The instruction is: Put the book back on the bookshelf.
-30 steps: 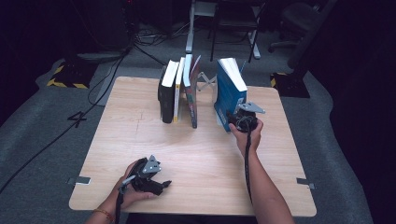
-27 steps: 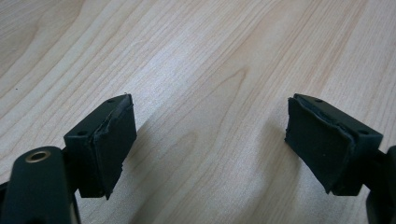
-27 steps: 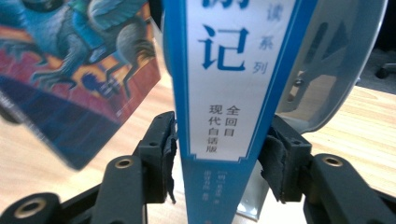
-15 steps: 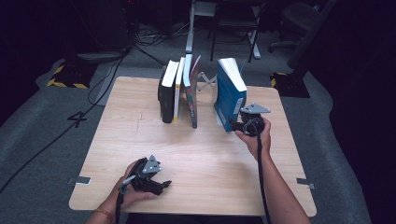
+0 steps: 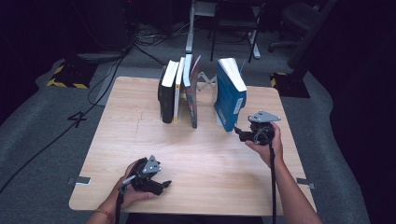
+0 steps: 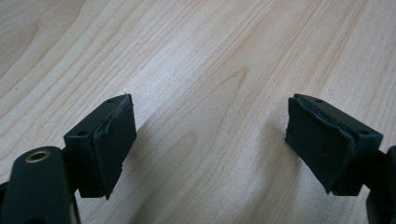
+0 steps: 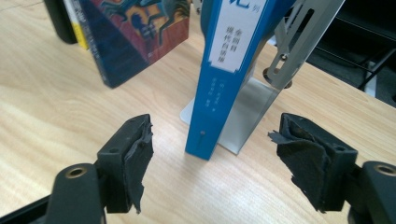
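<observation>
The right tongs [image 5: 239,132] sit just off the near end of the blue book [image 5: 229,95], released: their jaws have just been opening, and in the right gripper view the book's blue spine [image 7: 224,84] stands beyond the gap between the two black pads [image 7: 137,161], touched by neither. The blue book stands upright on the wooden counter [image 5: 140,140], toward its far right, against a metal bookend [image 7: 261,109]. To its left, apart from it, stands a row of other books [image 5: 180,91], a dark one at the left end and one with a colourful cover [image 7: 135,32] nearest the blue book. The left tongs [image 5: 161,184] rest low at the counter's near edge, well apart from the books, jaws spread wide with bare wood between them.
</observation>
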`<state>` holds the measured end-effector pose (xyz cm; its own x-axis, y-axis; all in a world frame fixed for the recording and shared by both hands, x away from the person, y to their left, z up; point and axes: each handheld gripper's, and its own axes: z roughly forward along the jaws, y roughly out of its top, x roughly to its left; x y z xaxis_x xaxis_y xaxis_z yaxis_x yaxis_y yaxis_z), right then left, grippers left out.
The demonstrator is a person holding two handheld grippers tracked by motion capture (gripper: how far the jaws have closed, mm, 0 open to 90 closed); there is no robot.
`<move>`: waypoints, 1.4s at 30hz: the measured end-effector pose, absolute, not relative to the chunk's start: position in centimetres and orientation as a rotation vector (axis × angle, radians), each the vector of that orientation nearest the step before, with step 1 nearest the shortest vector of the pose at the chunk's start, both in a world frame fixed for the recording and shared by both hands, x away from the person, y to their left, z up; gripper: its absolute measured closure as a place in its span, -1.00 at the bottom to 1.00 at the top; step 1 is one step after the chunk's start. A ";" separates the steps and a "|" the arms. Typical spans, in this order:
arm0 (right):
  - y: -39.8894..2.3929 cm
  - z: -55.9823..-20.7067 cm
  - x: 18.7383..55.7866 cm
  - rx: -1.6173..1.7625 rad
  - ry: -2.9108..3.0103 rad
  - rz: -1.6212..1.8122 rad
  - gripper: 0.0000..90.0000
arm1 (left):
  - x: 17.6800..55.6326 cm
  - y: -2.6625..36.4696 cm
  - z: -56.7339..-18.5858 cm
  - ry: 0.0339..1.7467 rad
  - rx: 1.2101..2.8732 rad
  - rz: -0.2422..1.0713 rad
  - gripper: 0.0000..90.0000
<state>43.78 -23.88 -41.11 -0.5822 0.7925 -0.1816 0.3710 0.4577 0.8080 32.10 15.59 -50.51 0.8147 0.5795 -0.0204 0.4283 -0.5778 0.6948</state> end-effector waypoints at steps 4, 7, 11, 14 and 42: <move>-24.2 -41.2 43.1 0.941 2.181 1.011 -0.41 | 32.1 15.6 -50.5 0.736 2.275 0.270 -0.63; -24.3 -41.3 42.2 0.910 2.208 0.982 -0.40 | 32.1 15.6 -50.5 0.737 2.274 0.271 -0.63; -24.5 -41.4 41.4 0.890 2.222 0.973 -0.40 | 32.1 15.6 -50.5 0.736 2.275 0.270 -0.63; -24.9 -41.6 40.5 0.865 2.235 0.973 -0.40 | 32.1 15.6 -50.5 0.737 2.273 0.271 -0.63; -29.6 -43.8 34.7 0.816 2.267 0.889 -0.37 | 32.1 15.6 -50.5 0.737 2.275 0.270 -0.63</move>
